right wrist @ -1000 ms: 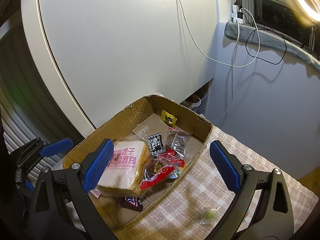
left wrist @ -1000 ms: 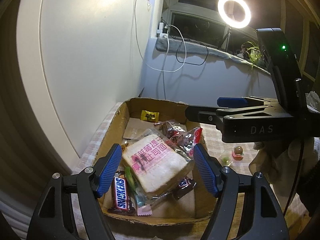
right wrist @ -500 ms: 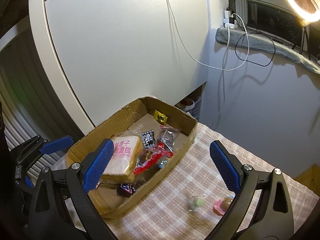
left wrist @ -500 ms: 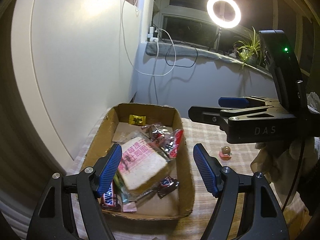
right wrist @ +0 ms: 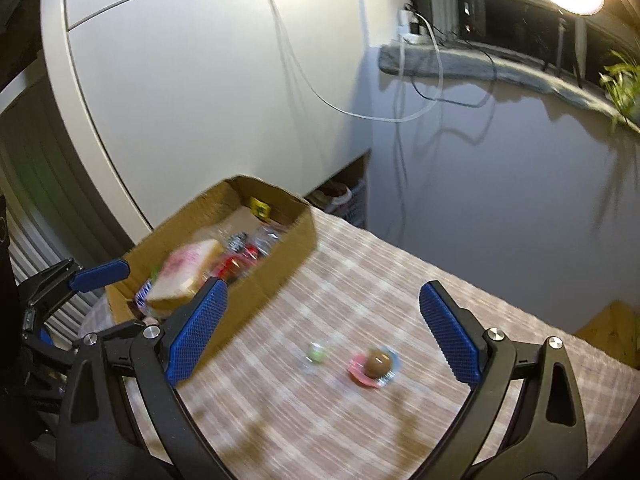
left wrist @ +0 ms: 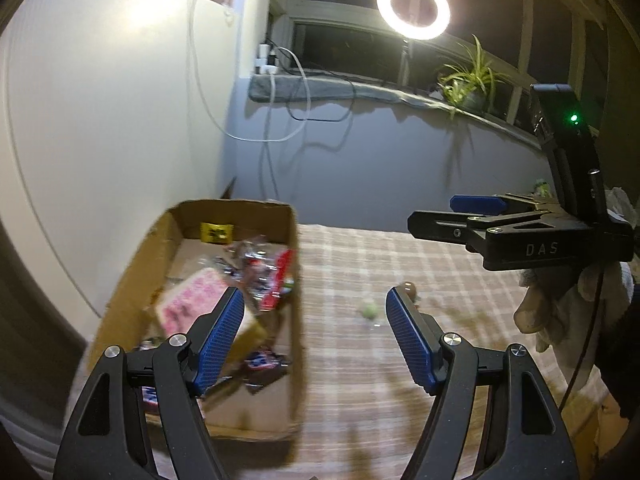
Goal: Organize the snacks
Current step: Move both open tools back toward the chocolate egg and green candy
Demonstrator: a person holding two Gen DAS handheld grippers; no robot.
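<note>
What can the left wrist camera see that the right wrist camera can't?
Only the left wrist view shows a person's hand holding the right gripper from the side, and the whole ring light. Only the right wrist view shows the shelf opening under the white cabinet, and clearly the brown ball on a pink wrapper. Both show the cardboard box of snacks, the pink bread packet, the small green sweet and the checked tablecloth.

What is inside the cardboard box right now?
The cardboard box holds a bagged bread slice, a small yellow packet at the far end, and red and clear wrappers. Whatever lies under the bread is covered.
</note>
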